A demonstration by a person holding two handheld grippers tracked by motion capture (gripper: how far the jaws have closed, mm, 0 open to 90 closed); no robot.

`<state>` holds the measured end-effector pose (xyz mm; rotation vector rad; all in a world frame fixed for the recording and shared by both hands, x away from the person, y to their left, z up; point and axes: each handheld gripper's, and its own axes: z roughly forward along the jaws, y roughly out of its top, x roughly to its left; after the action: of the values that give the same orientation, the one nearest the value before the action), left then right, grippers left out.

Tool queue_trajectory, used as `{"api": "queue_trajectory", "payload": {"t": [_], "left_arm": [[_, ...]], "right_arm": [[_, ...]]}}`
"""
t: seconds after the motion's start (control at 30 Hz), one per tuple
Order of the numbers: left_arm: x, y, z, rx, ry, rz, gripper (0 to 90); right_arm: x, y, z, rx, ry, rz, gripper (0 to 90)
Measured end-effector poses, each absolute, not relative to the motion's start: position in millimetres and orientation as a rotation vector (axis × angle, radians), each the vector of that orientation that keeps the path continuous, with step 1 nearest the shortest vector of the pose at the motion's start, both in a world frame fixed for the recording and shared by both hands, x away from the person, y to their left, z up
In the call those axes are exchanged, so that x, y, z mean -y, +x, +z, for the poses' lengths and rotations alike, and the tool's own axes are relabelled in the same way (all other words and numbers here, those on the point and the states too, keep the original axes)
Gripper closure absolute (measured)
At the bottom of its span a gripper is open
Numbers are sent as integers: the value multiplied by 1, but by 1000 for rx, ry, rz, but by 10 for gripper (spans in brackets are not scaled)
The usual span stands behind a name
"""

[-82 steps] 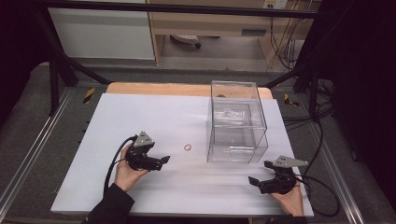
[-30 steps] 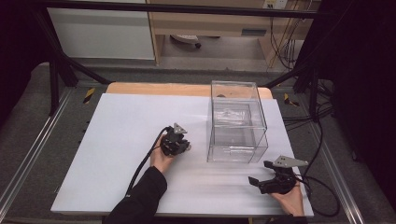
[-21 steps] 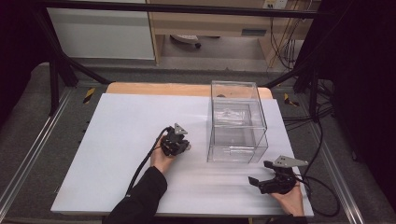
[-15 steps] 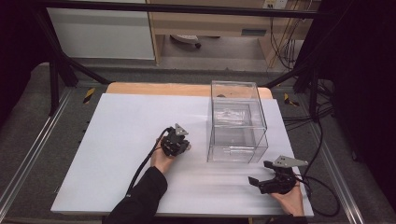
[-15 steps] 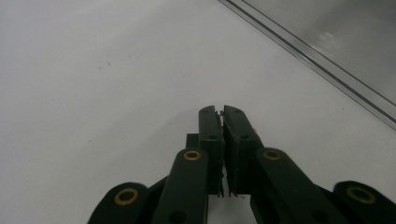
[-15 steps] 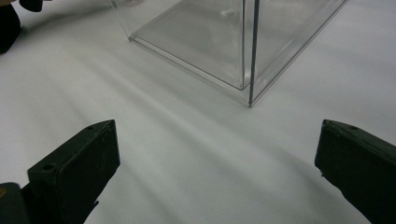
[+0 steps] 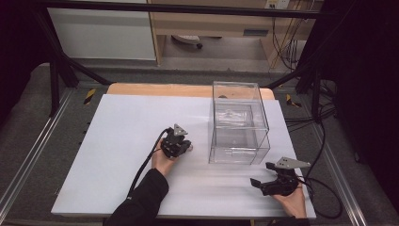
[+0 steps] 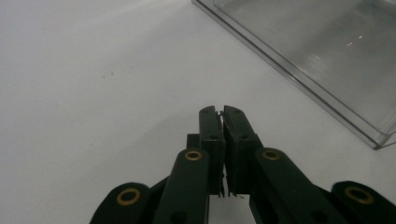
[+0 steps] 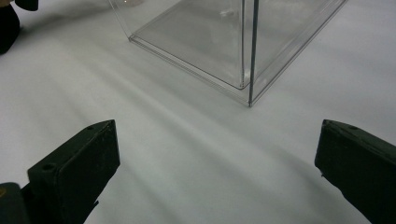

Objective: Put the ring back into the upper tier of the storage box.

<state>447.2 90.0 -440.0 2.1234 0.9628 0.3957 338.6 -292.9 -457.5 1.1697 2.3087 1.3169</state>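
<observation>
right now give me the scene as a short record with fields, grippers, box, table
left gripper: jaws pressed together with a thin sliver of something between the pads, too small to name; tips down at the white table, just left of the clear box
right gripper: jaws wide open, nothing between them, near the table's front right edge, facing a lower corner of the box
clear box: transparent, upright on the table right of centre
contact: neither gripper touches the box
</observation>
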Motion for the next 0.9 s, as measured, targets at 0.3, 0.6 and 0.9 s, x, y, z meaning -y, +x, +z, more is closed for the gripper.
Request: {"api": "queue_trajectory", "payload": {"t": [0.3,0.6,0.9], "left_arm": [[-94,438,-428,-927,2073,387,864],[-102,424,-415,-889,2025,393,865],[-114,411,-404,-878,1956,395,864]], "right_arm": [[293,339,-457,-2310,1170,1317,3],[293,339,-458,-2310,1168,1315,4],[292,339,-458,-2308,1171,1316,3]]}}
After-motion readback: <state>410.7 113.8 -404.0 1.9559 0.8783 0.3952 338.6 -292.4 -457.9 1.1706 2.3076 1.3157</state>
